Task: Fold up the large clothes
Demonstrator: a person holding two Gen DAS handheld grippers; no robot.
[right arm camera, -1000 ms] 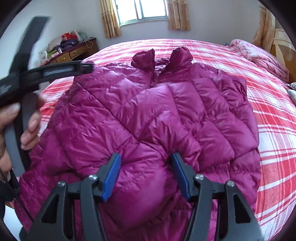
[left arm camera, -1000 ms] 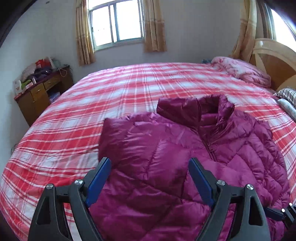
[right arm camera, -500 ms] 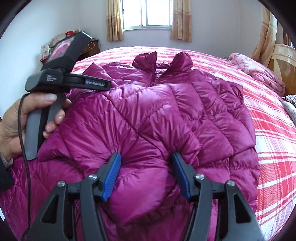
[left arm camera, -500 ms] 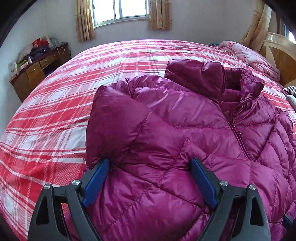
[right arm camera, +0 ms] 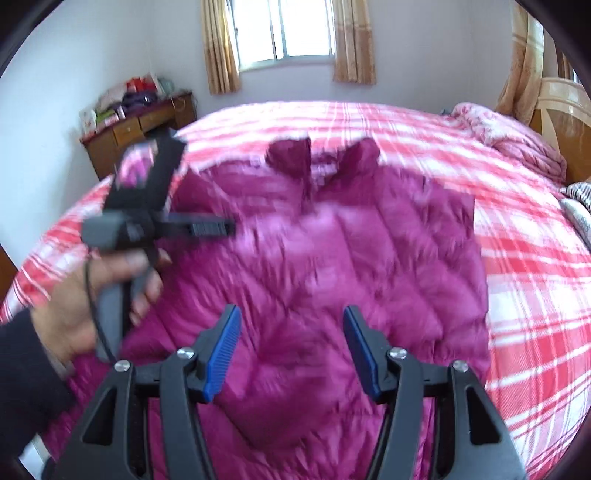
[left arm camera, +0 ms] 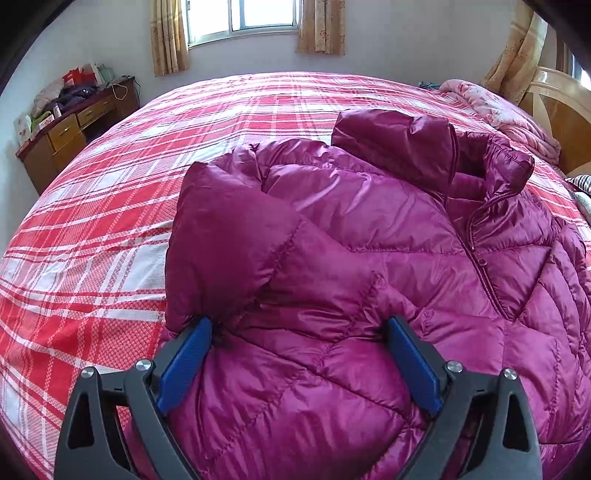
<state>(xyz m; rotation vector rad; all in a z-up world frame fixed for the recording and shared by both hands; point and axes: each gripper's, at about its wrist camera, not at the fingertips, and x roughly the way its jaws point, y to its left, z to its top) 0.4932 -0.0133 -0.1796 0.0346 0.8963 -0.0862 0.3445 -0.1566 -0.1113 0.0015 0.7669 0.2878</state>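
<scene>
A magenta quilted down jacket (left arm camera: 369,258) lies front-up on the red plaid bed (left arm camera: 129,184), collar toward the window, its left sleeve folded across the chest. My left gripper (left arm camera: 299,332) is open, its blue pads pressed against the folded sleeve's puffy fabric. In the right wrist view the jacket (right arm camera: 351,258) is blurred. My right gripper (right arm camera: 291,328) is open and empty, above the jacket's lower part. The left gripper's body and the hand holding it (right arm camera: 129,229) show at the left there.
A wooden desk (left arm camera: 70,133) with clutter stands at the left wall. A pink quilt (left arm camera: 498,110) and the wooden headboard (left arm camera: 554,110) are at the right. A window with curtains (left arm camera: 258,22) is behind the bed.
My right gripper has lifted up and back off the jacket's folded sleeve, letting it go. My left gripper has stayed low against the folded sleeve, shifting slightly.
</scene>
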